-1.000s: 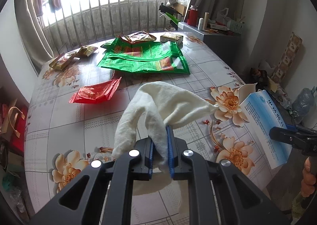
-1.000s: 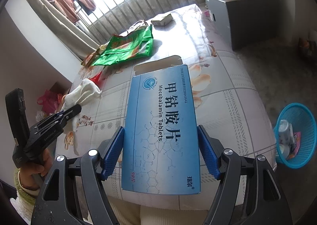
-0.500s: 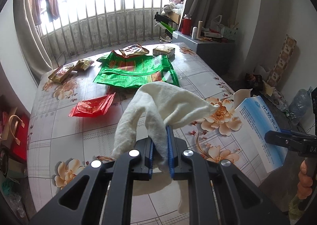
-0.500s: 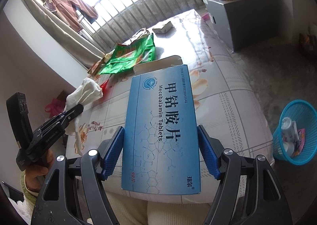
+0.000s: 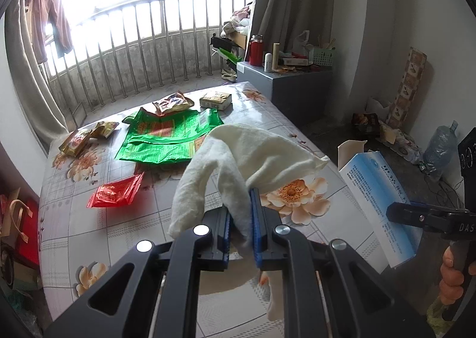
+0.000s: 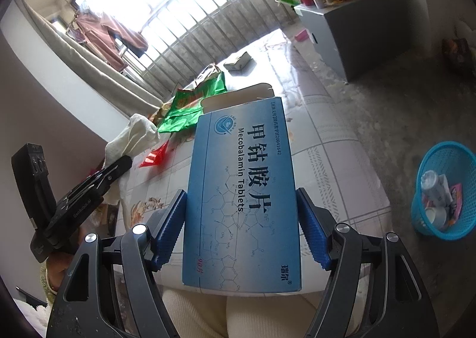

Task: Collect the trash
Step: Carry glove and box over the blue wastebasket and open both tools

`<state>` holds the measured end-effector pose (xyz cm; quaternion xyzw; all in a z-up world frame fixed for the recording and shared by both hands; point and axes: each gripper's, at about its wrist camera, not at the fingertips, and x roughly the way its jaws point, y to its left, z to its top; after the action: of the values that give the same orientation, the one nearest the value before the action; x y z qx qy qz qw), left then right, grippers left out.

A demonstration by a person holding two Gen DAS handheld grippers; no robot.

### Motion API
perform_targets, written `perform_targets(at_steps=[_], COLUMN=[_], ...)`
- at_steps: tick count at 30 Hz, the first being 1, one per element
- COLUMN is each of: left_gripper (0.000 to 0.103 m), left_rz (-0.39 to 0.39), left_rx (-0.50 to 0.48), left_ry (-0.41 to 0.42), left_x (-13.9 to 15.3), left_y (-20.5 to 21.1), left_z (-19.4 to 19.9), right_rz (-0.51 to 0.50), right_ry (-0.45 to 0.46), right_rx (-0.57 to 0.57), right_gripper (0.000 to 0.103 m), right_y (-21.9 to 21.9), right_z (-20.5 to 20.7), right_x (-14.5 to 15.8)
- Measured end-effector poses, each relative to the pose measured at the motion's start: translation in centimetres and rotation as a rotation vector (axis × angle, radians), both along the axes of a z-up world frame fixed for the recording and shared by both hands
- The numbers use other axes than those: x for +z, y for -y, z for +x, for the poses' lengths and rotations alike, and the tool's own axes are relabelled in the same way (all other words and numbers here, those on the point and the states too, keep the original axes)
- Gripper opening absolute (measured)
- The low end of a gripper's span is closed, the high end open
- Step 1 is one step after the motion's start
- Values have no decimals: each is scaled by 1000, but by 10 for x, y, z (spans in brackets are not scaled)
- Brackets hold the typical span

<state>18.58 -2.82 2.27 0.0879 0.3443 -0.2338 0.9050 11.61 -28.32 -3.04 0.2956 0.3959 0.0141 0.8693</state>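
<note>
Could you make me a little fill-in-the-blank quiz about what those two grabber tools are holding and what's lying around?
1. The left gripper pinches a crumpled white ____.
2. The right gripper holds a box coloured ____.
3. The mesh basket stands on the ____.
4. The flat wrapper alone on the table is ____.

Missing words: cloth; blue; floor; red

The blue basket's [image 6: 443, 189] contents are too small to identify; the medicine box [image 5: 377, 201] partly hides behind the right hand-held gripper [image 5: 428, 219].

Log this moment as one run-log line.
left tongs: shut on white cloth | right tongs: shut on blue tablet box | blue basket: on floor, holds trash | wrappers left on table
</note>
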Motion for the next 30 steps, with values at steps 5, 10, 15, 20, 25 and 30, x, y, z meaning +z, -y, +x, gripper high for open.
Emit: perform_targets(at_steps=[5,10,15,20,25,30], left_gripper=[11,11,11,11,11,11], left_rz=[-4,-6,-14,-16,-26,-33], left_rx=[-52,-104,-170,-255,-336,-417], left_ry=[19,21,16,11,-9,-50], left_x=[8,11,14,15,15,9], left_y=[25,54,88,134,182,231], left_z=[-5,-10,-14,-20,-21,-19], right_rz=[18,41,76,101,131,155], right_ry=[23,40,55,60,56,33], right_rx=[-41,-88,-148,-227,-324,-436], right_gripper=[68,68,68,68,68,68], right_y=[15,33,55,80,109,141], right_z=[-13,-27,-45,-63,-82,-103], right_x=[4,3,-1,-5,-12,-25])
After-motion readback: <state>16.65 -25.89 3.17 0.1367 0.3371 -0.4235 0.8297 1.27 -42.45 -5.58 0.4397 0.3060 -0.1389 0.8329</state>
